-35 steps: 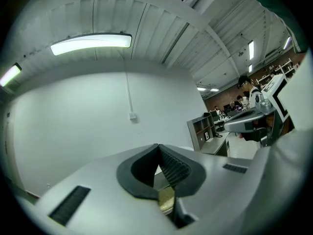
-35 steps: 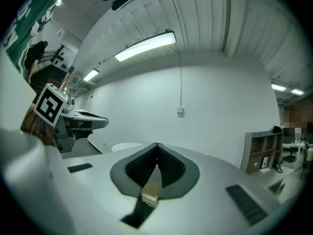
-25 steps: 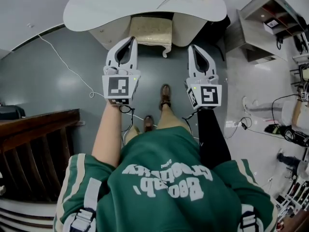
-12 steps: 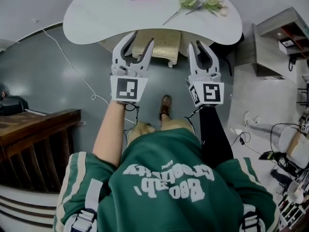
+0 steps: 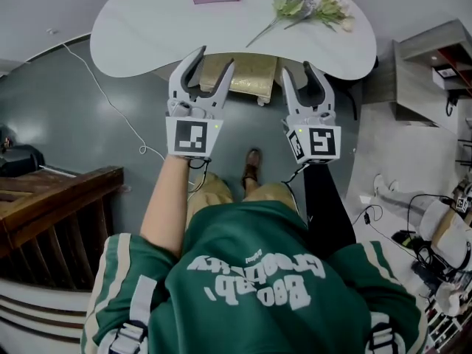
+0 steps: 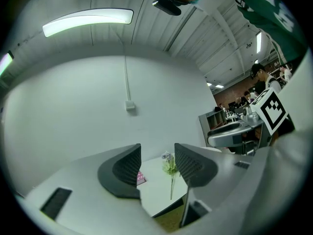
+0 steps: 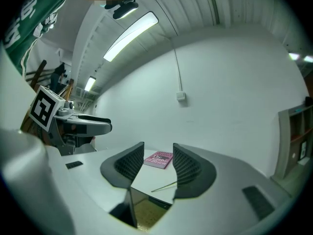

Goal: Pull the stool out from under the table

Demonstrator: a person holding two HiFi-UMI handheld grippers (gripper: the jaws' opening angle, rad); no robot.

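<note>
A white table (image 5: 147, 28) spans the top of the frame; the stool (image 5: 247, 76) sits tucked under it, upper centre. The left gripper (image 5: 215, 59) and right gripper (image 5: 304, 76) hover before it, jaws opening, empty. Reaching high could bump the tabletop; a shallow grip might slip.

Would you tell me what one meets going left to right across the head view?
In order: dark wooden railing → left tool → stool under the table → right tool → grey shelf unit. Both tools' jaws are opening, with nothing between them.
</note>
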